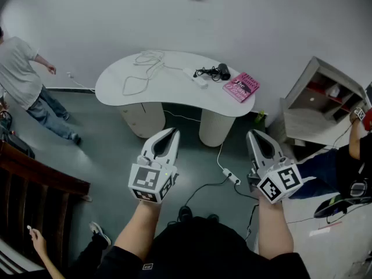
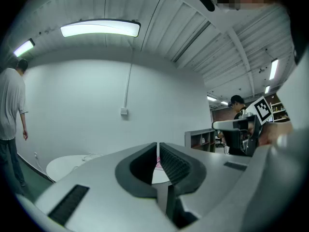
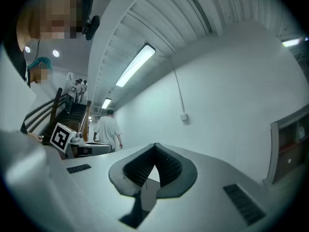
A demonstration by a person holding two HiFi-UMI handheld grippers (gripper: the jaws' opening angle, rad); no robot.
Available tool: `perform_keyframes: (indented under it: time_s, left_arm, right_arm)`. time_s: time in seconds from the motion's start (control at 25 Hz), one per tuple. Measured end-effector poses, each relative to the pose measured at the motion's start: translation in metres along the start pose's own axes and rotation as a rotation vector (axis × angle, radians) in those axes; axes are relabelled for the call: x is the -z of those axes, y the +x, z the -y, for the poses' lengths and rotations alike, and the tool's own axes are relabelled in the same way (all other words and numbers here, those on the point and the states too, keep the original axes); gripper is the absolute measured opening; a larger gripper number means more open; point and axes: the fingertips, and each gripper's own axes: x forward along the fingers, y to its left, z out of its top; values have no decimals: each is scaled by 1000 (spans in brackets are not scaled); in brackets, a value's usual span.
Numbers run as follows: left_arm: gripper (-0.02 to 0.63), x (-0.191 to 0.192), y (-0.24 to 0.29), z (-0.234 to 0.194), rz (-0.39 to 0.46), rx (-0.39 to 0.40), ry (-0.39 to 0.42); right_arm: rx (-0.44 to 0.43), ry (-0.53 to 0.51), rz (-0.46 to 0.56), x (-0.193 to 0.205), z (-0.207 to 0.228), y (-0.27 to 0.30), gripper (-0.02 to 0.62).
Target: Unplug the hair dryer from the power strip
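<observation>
**Both grippers closed and empty, well apart from the table**

The left gripper (image 1: 172, 133) and the right gripper (image 1: 251, 134) are held level, side by side above the floor. The jaws of each are pressed together, with nothing caught between them. The hair dryer (image 1: 221, 71) is seen lying on the right part of the white table (image 1: 116, 87), its black cord (image 1: 204, 72) bunched just beside the power strip (image 1: 198, 79). Whether the plug is seated cannot be made out. A pink book (image 1: 242, 87) is laid near the dryer.
</observation>
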Motion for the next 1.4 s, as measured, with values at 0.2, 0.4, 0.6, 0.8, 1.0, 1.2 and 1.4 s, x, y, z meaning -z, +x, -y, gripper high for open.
perform_keyframes:
  time_s: [0.2,0.4,0.6,0.8,1.0,1.2,1.4]
  left_arm:
    - [28,2,5,-6,-11,-2,-11]
    - [28,8,6,-15,-22,13,-22]
    - [28,20,1,-32,-53,26,-6]
    - [28,24,3,-56,-47,27,-33]
    - [28,33,2,-77,-54,12,-66]
    - [28,39,6,-99,-69,-22,-88]
    - [28,45,21,-124,-74,-45,-93]
  right_arm:
    - [0,13,-9,4,4,7,33]
    - [-11,39,-10,5,2,18,34]
    - [-57,61,-28,10,-7,23,34]
    - [-41,87,-10,8,-12,45,35]
    - [-57,115,-49,24,-22,68,35]
    - [-77,140,-60,29,-20,97,35]
    - [-115,147,-64,36,-16,139,35]
